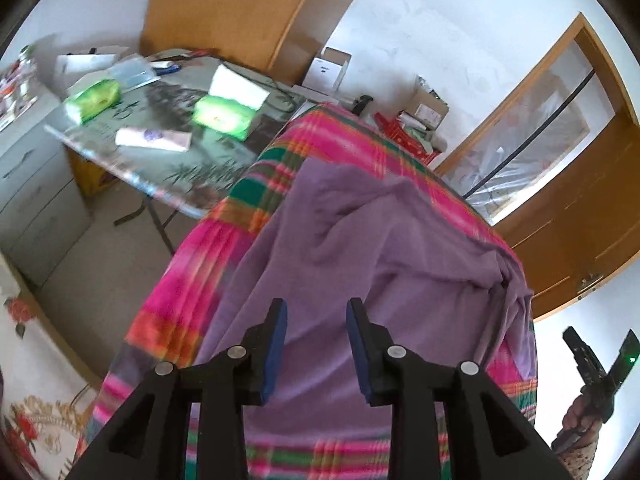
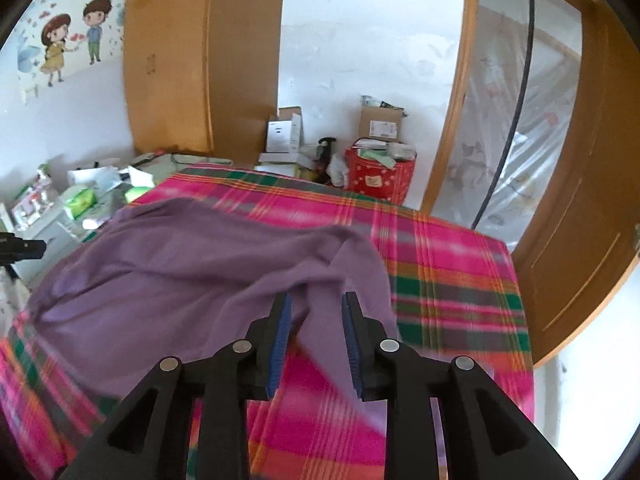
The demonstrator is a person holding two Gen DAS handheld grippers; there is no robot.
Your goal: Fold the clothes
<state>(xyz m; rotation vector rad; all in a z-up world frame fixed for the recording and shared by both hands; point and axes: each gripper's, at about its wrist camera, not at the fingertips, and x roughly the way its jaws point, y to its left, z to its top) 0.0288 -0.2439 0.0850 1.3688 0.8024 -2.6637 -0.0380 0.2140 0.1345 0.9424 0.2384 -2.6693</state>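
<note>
The left tongs [image 1: 317,312] stand partly open with nothing between the blue pads, above a rumpled purple knit garment [image 1: 360,248] spread on the pink, green and orange plaid bedcover [image 1: 224,248]. The right tongs [image 2: 316,306] are likewise parted and empty over the garment's right edge.

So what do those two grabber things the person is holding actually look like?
Each is a black plastic tool with two angular fingers. The left gripper and right gripper look alike: blue pads line the inner faces of the fingers, and round silver pins mark the joints. Seen from the left camera, the right one shows a small green light on its body.
</note>
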